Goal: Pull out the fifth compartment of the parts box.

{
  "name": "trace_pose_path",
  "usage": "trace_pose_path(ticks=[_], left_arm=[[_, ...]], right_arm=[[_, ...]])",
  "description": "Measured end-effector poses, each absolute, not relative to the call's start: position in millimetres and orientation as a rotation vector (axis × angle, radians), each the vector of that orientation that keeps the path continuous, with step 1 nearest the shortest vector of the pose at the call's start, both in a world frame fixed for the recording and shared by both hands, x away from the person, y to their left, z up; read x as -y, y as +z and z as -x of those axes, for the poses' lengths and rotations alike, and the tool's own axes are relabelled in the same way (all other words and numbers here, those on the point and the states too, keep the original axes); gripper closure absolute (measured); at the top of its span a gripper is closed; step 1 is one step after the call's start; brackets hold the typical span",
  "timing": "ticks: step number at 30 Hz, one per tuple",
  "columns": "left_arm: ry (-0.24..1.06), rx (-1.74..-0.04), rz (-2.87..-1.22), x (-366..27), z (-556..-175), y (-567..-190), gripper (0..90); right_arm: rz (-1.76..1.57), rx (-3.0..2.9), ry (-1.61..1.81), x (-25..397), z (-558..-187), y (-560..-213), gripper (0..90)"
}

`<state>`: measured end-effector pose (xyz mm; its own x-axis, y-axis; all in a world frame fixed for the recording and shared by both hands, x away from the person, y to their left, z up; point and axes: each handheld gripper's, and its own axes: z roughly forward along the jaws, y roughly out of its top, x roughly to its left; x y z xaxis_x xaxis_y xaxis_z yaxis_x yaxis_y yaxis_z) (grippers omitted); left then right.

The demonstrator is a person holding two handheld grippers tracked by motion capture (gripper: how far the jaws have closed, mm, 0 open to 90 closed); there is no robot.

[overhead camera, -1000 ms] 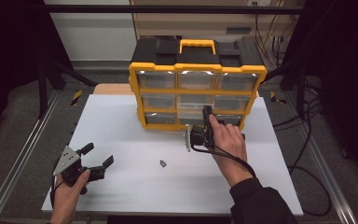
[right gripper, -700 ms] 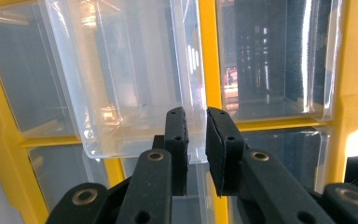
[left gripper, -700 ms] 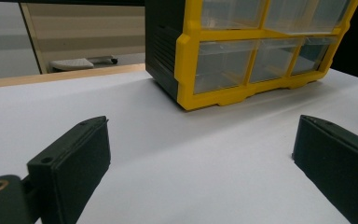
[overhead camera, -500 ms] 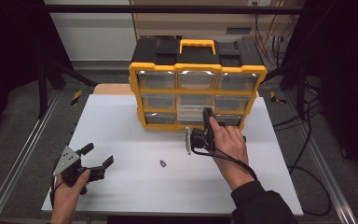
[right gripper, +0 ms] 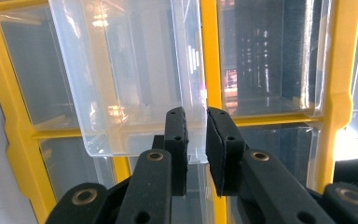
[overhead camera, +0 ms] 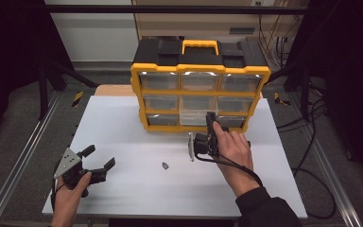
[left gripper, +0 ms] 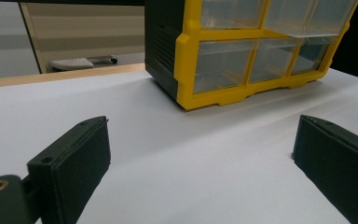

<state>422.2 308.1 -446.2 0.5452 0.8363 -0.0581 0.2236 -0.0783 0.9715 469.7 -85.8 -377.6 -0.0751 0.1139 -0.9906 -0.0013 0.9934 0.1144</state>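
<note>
one drawer projects from organizer toward right gripper, jaws clenched on its front wall; pull axis toward person; left gripper released, well apart

A person's left hand holds the black two-jaw left gripper low at the near left, its grey three-cornered plate facing up and its jaws spread wide apart. The right forearm, in a dark sleeve, stretches forward from the near right edge. The right hand wraps the black right gripper, which points ahead; in the right gripper view its fingertips stand close together, pinching a thin clear edge, a black cable trailing back along the wrist.
</note>
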Motion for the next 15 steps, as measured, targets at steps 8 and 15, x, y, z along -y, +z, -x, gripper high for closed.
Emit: trace_pose_path(ticks=[8,15], left_arm=[[0.648,-0.919,-1.607,-307.8,-422.3,-446.3,3.6],[0.648,-0.918,-1.609,-307.7,-422.2,-446.3,3.6]], right_arm=[[-0.085,-1.647,0.099,86.2,-465.6,-377.1,78.7],[-0.080,-1.646,0.103,85.7,-463.5,-376.9,78.6]])
